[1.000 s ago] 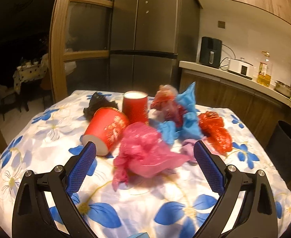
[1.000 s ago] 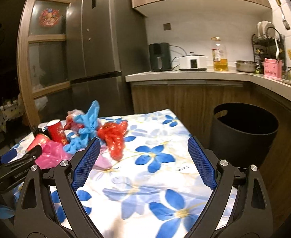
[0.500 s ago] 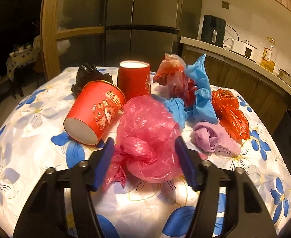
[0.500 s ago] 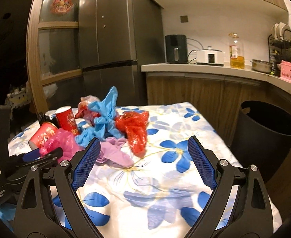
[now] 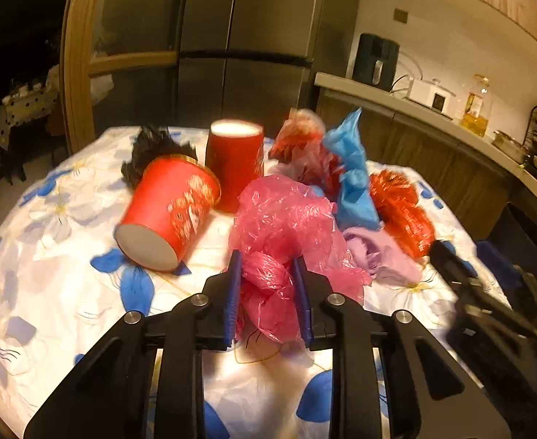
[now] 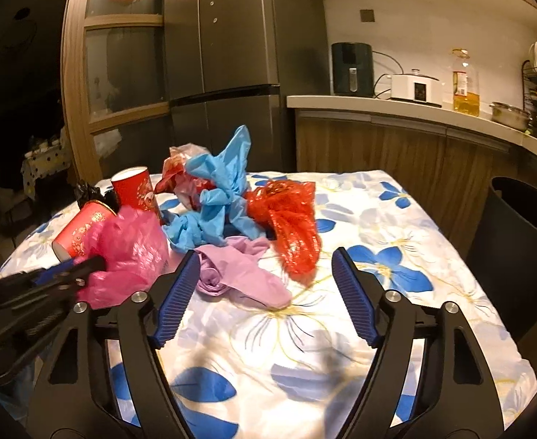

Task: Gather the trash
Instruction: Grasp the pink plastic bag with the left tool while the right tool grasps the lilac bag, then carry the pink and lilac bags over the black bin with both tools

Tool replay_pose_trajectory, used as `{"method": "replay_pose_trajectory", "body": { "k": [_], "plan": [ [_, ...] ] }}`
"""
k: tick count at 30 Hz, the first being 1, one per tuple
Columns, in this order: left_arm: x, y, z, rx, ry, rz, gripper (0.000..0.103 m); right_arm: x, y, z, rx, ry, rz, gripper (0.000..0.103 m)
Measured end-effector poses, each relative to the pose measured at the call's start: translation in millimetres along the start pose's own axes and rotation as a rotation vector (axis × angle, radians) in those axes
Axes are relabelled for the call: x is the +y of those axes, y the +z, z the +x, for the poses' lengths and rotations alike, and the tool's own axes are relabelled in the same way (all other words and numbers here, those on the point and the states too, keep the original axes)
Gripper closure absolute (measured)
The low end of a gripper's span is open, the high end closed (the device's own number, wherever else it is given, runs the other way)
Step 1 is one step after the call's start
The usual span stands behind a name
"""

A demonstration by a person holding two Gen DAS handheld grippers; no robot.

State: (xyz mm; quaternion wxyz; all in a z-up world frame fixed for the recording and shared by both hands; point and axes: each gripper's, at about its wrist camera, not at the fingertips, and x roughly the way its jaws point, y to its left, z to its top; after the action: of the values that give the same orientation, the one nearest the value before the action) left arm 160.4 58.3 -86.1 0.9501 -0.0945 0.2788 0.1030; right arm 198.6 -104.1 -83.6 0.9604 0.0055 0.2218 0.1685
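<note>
Pink film: crumpled pink plastic bag (image 5: 283, 226), thin and glossy, centre of the left wrist view, on the floral tablecloth (image 5: 49, 292).
Left gripper (image 5: 266, 274): jaws closing, blue ribbed pads on either side of the bag's knotted lower bunch and pressing into it.
Tipped red cup (image 5: 166, 212): paper, conical, on its side left of centre, white base toward the camera.
Black scrap (image 5: 147, 150): dark crinkled bag behind that cup, upper left of the pile.
Upright red cup (image 5: 235, 161): paper, standing behind the pink bag.
Blue bag (image 6: 217, 197): matte twisted film, centre of the right wrist view.
Lilac bag (image 6: 239, 274): soft, rolled, just ahead of the right gripper's left pad.
Right gripper (image 6: 266, 292): jaws closing but wide apart; nothing between them, the lilac bag beside one pad only.
Red-orange bag (image 6: 290, 219): crinkly mesh-like film, right of the blue one.
Black bin (image 6: 524, 241): round, far right edge, beside the table.
Risk, left: slick film may slide out if only a loose fold is pinched.
Risk, left: a trailing fold could roll the tipped cup.
Risk, right: pads may snag the cloth with the lilac bag.
</note>
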Motion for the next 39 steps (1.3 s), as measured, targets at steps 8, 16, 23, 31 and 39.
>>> {"method": "replay_pose_trajectory", "body": {
  "k": [8,16,23,31,39],
  "plan": [
    [10,12,-28,-0.087,-0.02,-0.023,0.076,7,3,32,0.067,0.037,0.012,0.039],
    [15,18,-32,-0.112,-0.01,-0.032,0.076,15,-1,63,0.172,0.07,0.009,0.055],
    [14,18,-31,-0.109,-0.012,-0.031,0.076,20,-4,69,0.206,0.096,-0.013,0.085],
    [12,19,-35,-0.119,0.004,-0.023,0.076,17,-3,54,0.194,0.134,-0.008,0.098],
    [1,17,-46,-0.136,-0.002,-0.008,0.076,3,-1,-2,0.115,0.141,-0.011,0.098]
  ]
}}
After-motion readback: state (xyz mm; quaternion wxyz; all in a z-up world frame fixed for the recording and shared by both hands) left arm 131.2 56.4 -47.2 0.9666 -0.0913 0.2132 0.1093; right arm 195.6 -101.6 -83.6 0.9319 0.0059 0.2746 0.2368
